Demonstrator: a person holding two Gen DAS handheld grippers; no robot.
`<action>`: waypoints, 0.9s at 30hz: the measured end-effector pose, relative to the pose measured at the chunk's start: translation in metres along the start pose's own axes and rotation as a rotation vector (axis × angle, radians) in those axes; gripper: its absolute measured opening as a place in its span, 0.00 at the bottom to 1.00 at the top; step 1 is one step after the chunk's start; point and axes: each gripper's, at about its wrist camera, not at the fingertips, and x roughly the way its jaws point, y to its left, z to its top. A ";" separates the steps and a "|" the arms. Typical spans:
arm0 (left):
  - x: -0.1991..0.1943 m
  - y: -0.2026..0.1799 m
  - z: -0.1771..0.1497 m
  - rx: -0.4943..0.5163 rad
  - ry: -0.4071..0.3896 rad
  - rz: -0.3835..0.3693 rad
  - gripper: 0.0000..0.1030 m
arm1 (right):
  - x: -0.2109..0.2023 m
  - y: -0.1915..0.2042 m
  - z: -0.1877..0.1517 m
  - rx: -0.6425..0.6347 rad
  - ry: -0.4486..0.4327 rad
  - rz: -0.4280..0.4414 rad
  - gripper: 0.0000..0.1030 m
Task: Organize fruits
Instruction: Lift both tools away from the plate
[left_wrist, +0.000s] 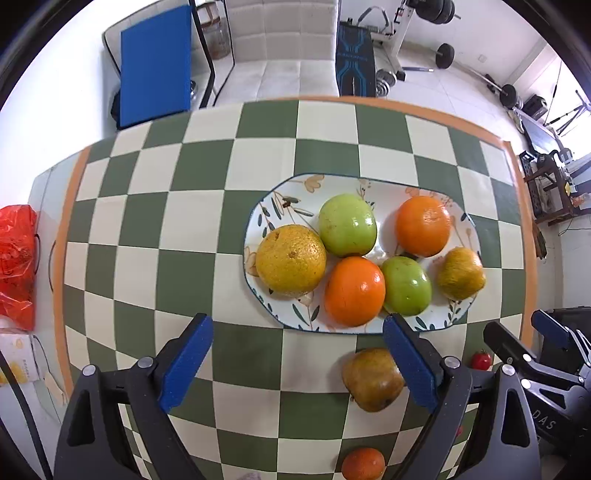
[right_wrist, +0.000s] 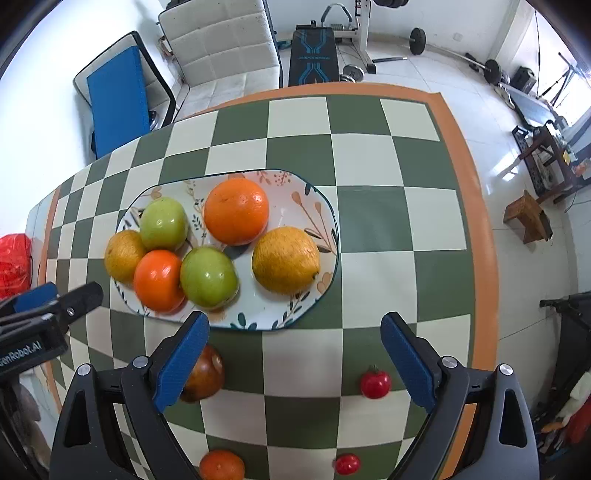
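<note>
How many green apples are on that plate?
2. One green apple sits at the plate's far left; the other is near the front edge, beside an orange fruit. None seem hidden.

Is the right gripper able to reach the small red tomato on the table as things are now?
Probably yes. The right gripper is open and empty, and the small red tomato lies on bare table between its fingers, apart from the plate and the brown fruit. Nothing blocks it.
</note>
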 end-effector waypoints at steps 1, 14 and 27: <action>-0.006 0.000 -0.003 0.003 -0.013 0.002 0.91 | -0.005 0.001 -0.004 -0.002 -0.009 -0.002 0.93; -0.092 -0.002 -0.053 0.039 -0.189 -0.016 0.91 | -0.096 0.007 -0.048 -0.006 -0.155 0.012 0.93; -0.151 0.000 -0.096 0.039 -0.285 -0.051 0.91 | -0.178 0.014 -0.095 -0.005 -0.277 0.032 0.93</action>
